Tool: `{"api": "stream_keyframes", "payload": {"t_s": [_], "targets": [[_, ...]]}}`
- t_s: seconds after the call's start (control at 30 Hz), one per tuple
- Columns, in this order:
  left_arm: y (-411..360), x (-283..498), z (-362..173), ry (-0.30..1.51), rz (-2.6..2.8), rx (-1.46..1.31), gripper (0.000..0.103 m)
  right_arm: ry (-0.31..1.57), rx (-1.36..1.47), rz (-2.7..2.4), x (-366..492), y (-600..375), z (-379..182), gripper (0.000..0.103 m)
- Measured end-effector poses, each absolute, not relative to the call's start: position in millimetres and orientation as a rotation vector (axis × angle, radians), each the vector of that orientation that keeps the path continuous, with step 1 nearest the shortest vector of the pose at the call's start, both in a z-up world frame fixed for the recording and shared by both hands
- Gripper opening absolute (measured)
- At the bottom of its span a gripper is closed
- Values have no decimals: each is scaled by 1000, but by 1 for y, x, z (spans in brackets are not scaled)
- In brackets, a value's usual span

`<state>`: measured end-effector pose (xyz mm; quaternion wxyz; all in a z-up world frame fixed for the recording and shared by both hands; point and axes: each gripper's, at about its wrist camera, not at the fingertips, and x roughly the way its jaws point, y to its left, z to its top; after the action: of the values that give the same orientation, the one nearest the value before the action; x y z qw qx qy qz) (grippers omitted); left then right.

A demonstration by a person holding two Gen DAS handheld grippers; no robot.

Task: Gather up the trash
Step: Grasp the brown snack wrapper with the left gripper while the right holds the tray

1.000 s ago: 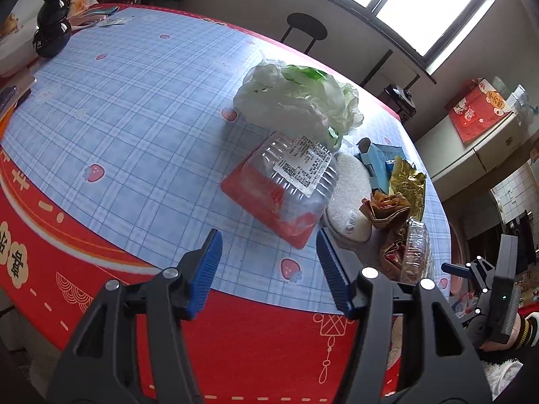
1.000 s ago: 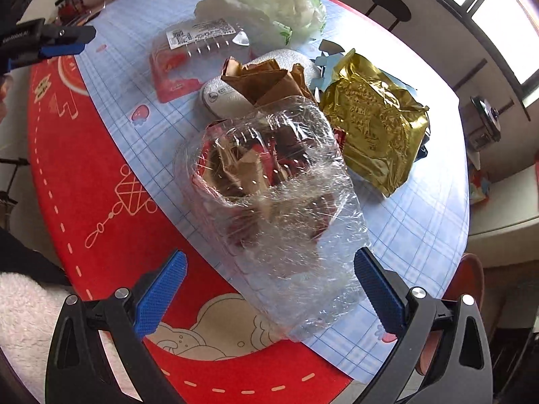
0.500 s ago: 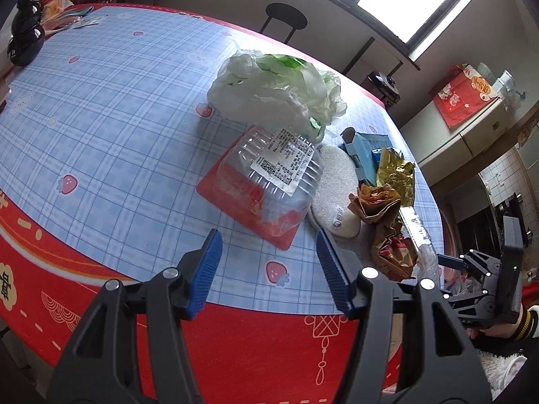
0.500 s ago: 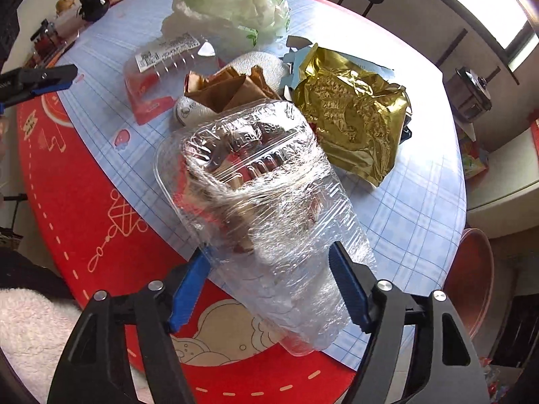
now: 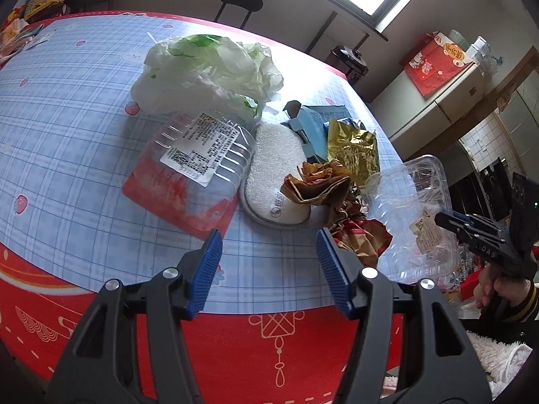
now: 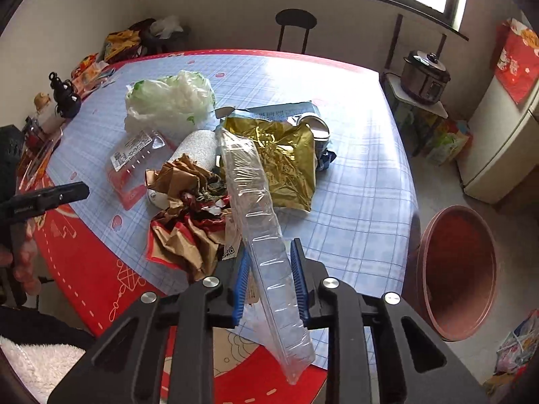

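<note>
On the left of the table [image 5: 67, 107] a white bag [image 5: 209, 70] lay crumpled on the blue check cloth. Just before it sat a clear box [image 5: 202, 158] with a printed label, resting on a red base. Touching its right side was a white pad [image 5: 276, 175], and behind the pad stood a torn blue carton [image 5: 313, 121]. Next came a gold wrapper [image 5: 353, 148], with brown paper [image 5: 320, 181] bunched in front of it and red-edged scraps just beside.

The left gripper [image 5: 267, 266] hung over the near table edge, its blue fingers spread wide with nothing between them, aimed at the gap between the box and the brown paper.

Farther right, the right gripper [image 6: 269, 279] was clamped on a clear tray [image 6: 259, 222], its pads pressed against both faces of the thin plastic. The tray stood on edge, tilted, lifted above the trash pile and the table's near rim. From the left wrist view the same tray [image 5: 417, 215] showed at the far right, clear of the table.

On the floor to the right of the table stood a brown bin [image 6: 458, 269], its mouth open.
</note>
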<state>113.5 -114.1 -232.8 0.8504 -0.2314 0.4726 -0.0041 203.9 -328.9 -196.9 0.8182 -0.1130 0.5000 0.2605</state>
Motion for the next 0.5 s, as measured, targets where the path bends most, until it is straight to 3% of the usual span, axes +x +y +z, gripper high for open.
{"api": "stream_keyframes", "payload": {"t_s": [0.27,0.5], "targets": [[-137,122,-240,1034,-53,-490,59,1134,-208,572,205,-340,-222,19],[-156,140,-245,1063,-102,-501,60,1070,-206,571,199,-355,-206,9]]}}
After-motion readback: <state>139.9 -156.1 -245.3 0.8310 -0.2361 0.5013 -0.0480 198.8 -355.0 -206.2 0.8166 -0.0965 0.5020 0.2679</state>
